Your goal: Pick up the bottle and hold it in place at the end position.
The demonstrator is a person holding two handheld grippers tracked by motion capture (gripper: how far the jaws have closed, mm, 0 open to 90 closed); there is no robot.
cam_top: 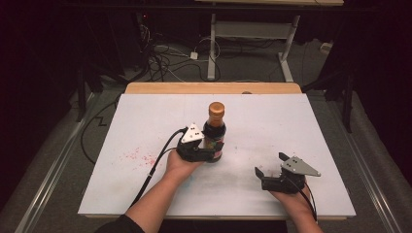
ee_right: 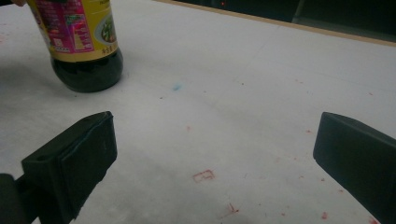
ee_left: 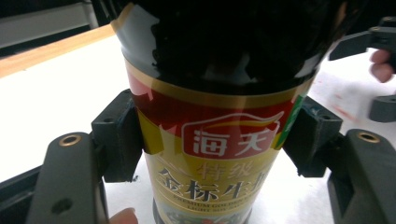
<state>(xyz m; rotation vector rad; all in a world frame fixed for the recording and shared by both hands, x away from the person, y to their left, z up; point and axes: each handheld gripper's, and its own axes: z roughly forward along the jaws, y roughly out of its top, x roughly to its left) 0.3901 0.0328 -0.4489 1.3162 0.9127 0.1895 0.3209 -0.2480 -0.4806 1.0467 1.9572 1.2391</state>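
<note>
Two grippers are at work over the white table [cam_top: 145,121], and the bottle [cam_top: 214,133] stands upright on it, squarely between the jaws of the left gripper [cam_top: 210,154]. In the left gripper view those jaws press the label from both sides at mid-body, below the shoulder, so the left gripper is clamped on the bottle [ee_left: 212,154]. It looks like glass, nearly full of dark sauce, so I would judge it heavy for its size, stiff, breakable if it tips or drops, and slick where the glossy label wraps it. The hold on the straight labelled wall seems the sound place: the jaws meet parallel sides there, whereas the shoulder above tapers and the capped neck [cam_top: 216,110] would give a top-heavy swing. A firm squeeze and an upright lift should keep it from sliding. Farther right, the right gripper [cam_top: 270,170] lies low over the table, jaws spread wide with nothing between them; the bottle [ee_right: 81,42] sits beyond its left jaw, well apart.
</note>
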